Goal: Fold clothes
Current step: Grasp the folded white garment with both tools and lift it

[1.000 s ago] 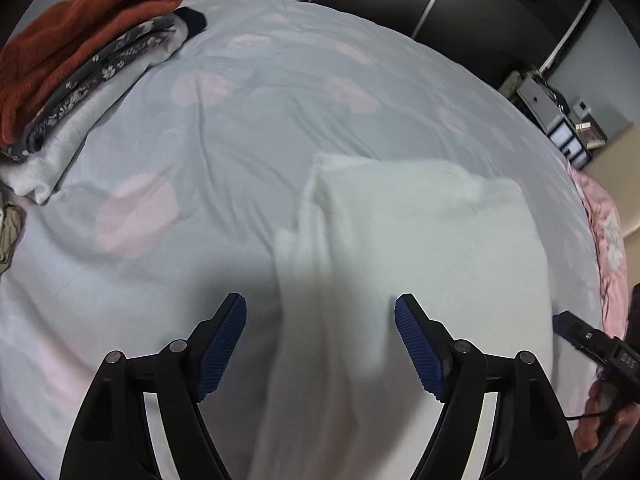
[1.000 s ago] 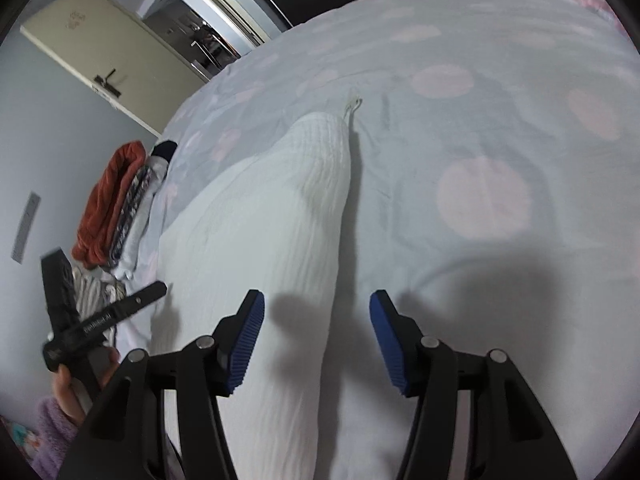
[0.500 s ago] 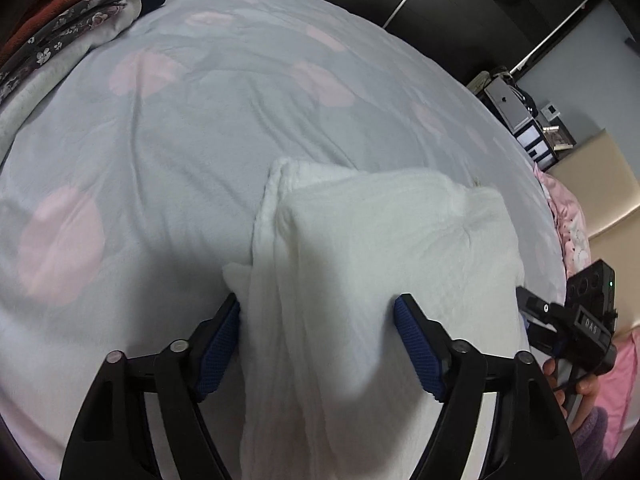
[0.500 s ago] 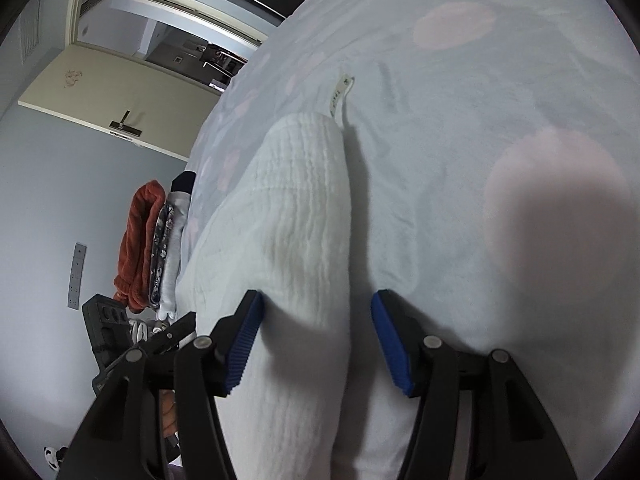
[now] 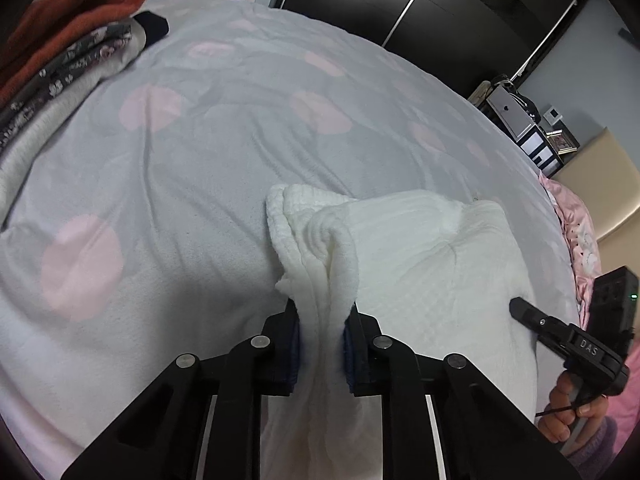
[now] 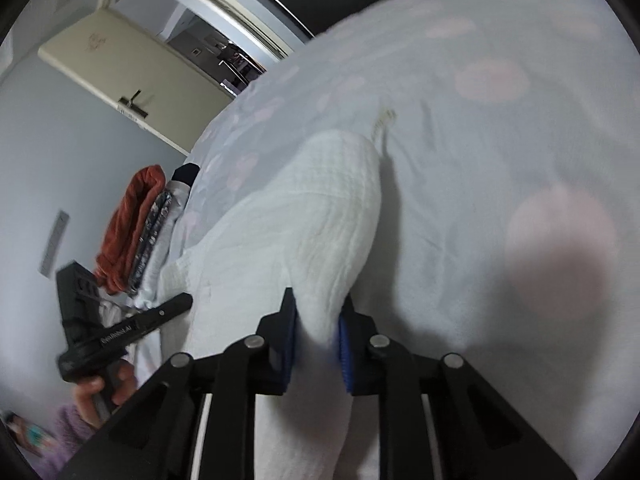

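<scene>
Stack of folded clothes, rust-red knit on top (image 5: 72,12), sits at far left corner of the pale grey bedspread w/ pink dots (image 5: 200,168), well apart from work area. Dark wardrobe doors (image 5: 420,4) behind bed. White textured cotton garment (image 5: 432,256) lies mid-bed, near edge bunched up. Left gripper (image 5: 322,340) clamped narrow on its left edge; right gripper (image 6: 316,340) pinching the right edge. No containers visible.

Left gripper (image 5: 322,344) clamped on white garment (image 5: 420,264), right gripper (image 6: 316,344) likewise clamped
</scene>
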